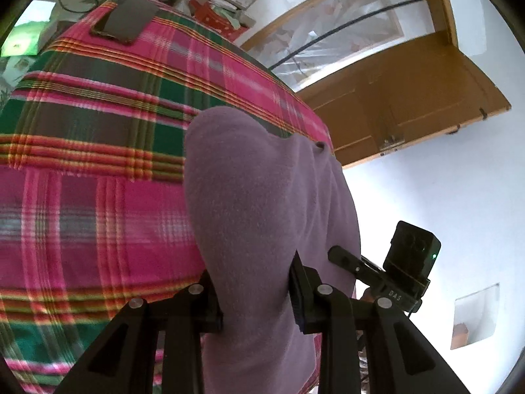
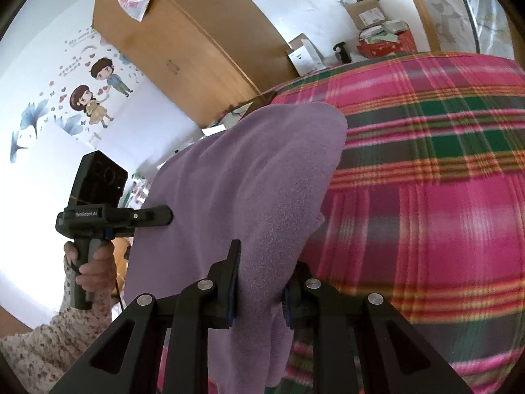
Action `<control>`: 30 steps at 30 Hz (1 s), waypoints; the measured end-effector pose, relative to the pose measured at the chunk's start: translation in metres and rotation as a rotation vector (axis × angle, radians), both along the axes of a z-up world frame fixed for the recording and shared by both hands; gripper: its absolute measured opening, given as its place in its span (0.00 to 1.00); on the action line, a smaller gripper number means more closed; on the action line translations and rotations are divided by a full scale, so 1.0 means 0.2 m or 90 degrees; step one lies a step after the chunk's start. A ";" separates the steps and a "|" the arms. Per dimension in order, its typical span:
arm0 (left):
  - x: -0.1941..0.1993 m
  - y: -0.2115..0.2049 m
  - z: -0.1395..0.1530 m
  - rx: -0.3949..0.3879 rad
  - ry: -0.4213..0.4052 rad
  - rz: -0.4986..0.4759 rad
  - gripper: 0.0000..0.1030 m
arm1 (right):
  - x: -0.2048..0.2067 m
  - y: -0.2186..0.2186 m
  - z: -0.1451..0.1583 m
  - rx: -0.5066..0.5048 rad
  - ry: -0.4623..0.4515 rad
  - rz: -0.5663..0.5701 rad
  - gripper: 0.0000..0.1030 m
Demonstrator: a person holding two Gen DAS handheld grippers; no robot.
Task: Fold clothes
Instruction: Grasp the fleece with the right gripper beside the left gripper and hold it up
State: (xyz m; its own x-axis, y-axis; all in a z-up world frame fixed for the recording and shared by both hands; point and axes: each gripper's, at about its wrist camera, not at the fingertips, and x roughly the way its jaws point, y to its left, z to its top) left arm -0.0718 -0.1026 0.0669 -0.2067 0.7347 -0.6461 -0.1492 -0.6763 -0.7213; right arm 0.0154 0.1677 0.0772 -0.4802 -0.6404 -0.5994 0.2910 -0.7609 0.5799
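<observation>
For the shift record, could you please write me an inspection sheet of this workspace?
Surface: bed under a pink and green plaid blanket.
Job's things: purple fleece garment, lifted, far end draping onto the blanket.
Clutter: dark phone on the blanket's far end; cardboard boxes and a red box behind the bed.
Grippers: left gripper and right gripper each shut on the garment.
Cables: black cable across the window.
Surroundings: wooden door, wardrobe, cartoon wall stickers.

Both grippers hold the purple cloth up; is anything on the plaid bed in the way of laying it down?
Nothing visible nearby. The purple cloth, gripped by the left gripper and right gripper, hangs over bare plaid bedspread. Only a dark phone lies at the far edge.
</observation>
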 end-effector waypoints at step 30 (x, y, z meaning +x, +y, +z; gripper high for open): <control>-0.53 -0.19 -0.27 -0.035 -0.042 0.047 0.31 | -0.58 -0.16 -0.20 -0.015 -0.044 -0.035 0.20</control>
State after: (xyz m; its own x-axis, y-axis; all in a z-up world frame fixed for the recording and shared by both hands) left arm -0.1786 -0.1406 0.0133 -0.2142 0.6817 -0.6996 -0.0503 -0.7230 -0.6891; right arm -0.1009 0.1361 0.0374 -0.4730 -0.6287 -0.6173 0.2073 -0.7604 0.6155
